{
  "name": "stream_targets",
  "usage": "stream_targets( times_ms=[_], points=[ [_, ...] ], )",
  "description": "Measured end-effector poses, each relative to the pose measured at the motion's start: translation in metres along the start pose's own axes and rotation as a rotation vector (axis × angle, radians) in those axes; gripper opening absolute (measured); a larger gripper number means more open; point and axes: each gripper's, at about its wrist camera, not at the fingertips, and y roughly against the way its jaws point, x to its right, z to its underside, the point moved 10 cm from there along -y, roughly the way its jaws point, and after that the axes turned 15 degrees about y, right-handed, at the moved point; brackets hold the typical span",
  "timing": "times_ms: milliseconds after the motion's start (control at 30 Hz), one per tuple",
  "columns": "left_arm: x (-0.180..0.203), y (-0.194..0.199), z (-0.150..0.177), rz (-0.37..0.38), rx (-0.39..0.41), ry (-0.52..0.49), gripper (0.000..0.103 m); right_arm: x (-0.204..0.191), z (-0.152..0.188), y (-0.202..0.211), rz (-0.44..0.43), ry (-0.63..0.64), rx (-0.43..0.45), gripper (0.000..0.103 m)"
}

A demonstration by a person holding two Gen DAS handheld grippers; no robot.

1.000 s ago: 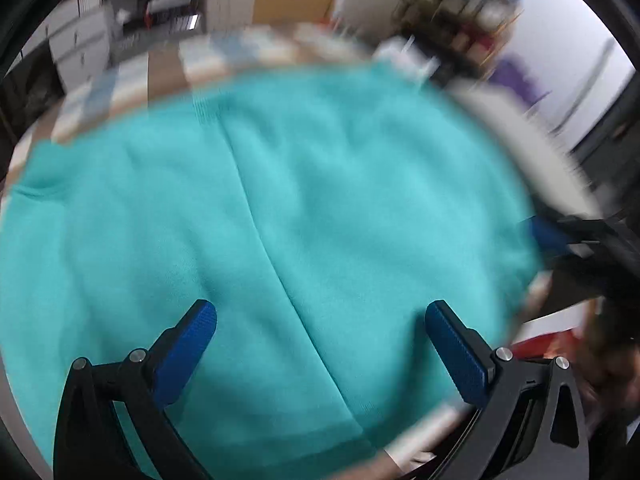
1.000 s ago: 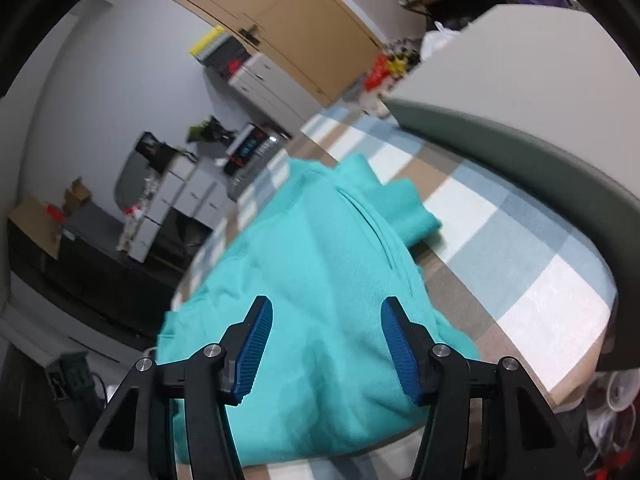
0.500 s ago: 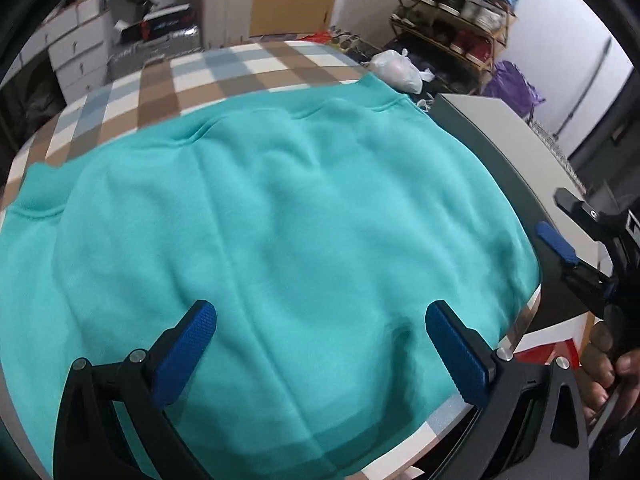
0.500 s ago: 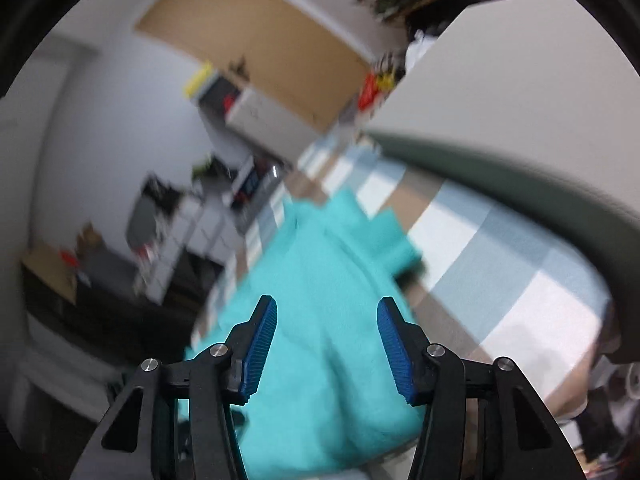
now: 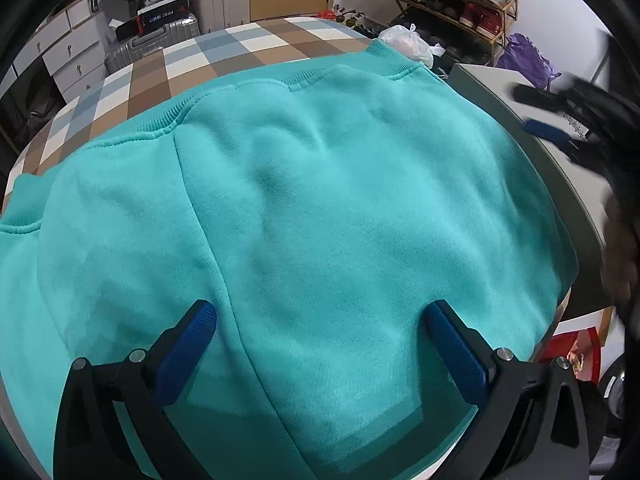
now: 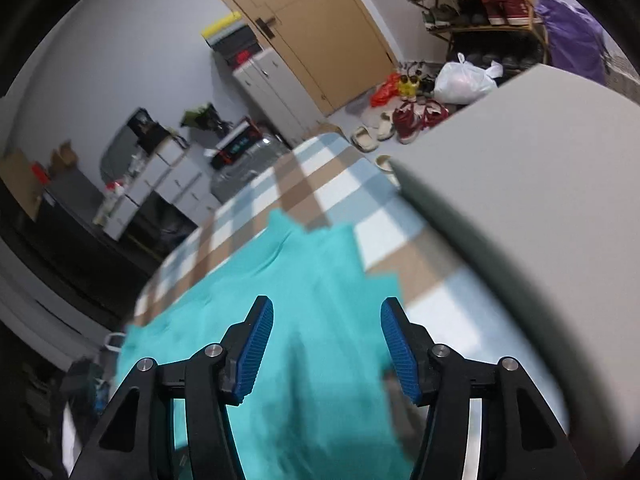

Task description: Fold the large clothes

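Teal sweatshirt spread on the checked surface, folding hardly begun

The teal sweatshirt lies mostly flat on the checked surface, its ribbed hem toward the far side and one cuff at the left edge; a seam line runs down the cloth, but I cannot tell if a sleeve is already turned in; I judge the task to be at an early stage, the main folds are left to do; the left tool hangs over the near part of the garment with its jaws wide apart and nothing between the pads; the right tool has just been opening a little, it stands about half open over the garment's right edge, empty, beside a grey board.
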Motion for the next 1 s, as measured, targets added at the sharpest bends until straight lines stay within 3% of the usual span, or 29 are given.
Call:
stream_targets(
  times_ms=[100,200,267,433,500,600,633,733,767,800,867,933,1000],
  points=[
    [0.001,0.000,-0.001,0.006,-0.004,-0.009,0.102,0.009,-0.012,-0.045,0.025,0.018,-0.143,0.053],
    [0.001,-0.001,-0.001,0.011,-0.009,-0.008,0.102,-0.004,-0.007,-0.070,-0.017,0.072,-0.208,0.044],
    [0.002,-0.001,0.000,0.010,-0.008,-0.014,0.102,-0.019,-0.005,-0.079,-0.106,0.056,-0.207,0.029],
    [0.003,-0.002,0.000,0.012,-0.010,-0.023,0.102,-0.043,0.006,-0.088,-0.355,-0.086,-0.268,0.028],
    [0.003,-0.002,0.000,0.012,-0.010,-0.024,0.102,-0.043,0.009,-0.087,-0.376,-0.103,-0.265,0.028],
    [0.003,-0.002,0.001,0.012,-0.008,-0.024,0.102,-0.034,0.006,-0.077,-0.307,-0.087,-0.242,0.028],
    [0.004,-0.002,0.001,0.012,-0.008,-0.024,0.102,-0.032,-0.001,-0.064,-0.256,-0.051,-0.195,0.028],
    [0.004,-0.001,0.001,0.009,-0.006,-0.024,0.102,-0.056,-0.022,-0.027,-0.195,0.125,-0.059,0.028],
    [0.004,-0.001,0.001,0.009,-0.006,-0.022,0.102,-0.067,-0.021,-0.022,-0.193,0.188,-0.051,0.029],
    [0.004,-0.001,0.001,0.007,-0.005,-0.021,0.102,-0.079,-0.019,-0.020,-0.174,0.268,-0.057,0.031],
    [0.004,-0.001,0.001,0.006,-0.003,-0.022,0.102,-0.090,-0.013,-0.027,-0.073,0.390,-0.083,0.049],
    [0.004,0.000,0.002,0.007,-0.002,-0.022,0.102,-0.083,-0.011,-0.045,0.012,0.404,-0.135,0.051],
    [0.004,0.000,0.002,0.007,-0.001,-0.025,0.102,-0.073,-0.008,-0.068,-0.012,0.362,-0.196,0.053]
  ],
)
